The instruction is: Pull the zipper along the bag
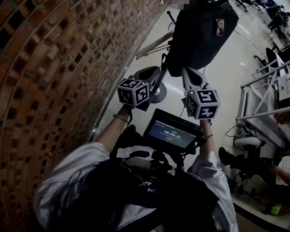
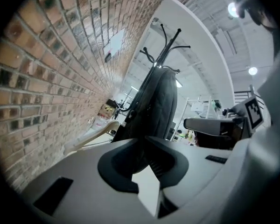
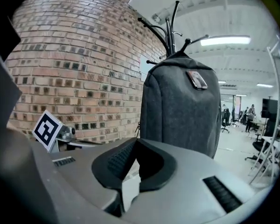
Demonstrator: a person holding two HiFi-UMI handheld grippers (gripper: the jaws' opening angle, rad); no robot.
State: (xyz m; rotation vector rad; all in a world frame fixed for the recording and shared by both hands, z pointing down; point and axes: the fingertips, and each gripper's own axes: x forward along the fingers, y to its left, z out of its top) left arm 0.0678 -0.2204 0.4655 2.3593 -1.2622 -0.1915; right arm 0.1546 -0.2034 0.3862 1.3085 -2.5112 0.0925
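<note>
1. Now both arms reach forward, with left gripper (image 1: 153,75) and right gripper (image 1: 189,77) side by side, pointing at the bag (image 1: 198,33).
2. Each pair of jaws is pressed together, pinching nothing.
3. That bag hangs from a stand (image 3: 170,20), close ahead.

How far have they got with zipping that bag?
Barely begun. The backpack hangs on the coat stand; I can't see its zipper. Both grippers are held near its bottom: the right gripper is shut on nothing, the left gripper may touch fabric. Catching and pulling the zipper remains.
</note>
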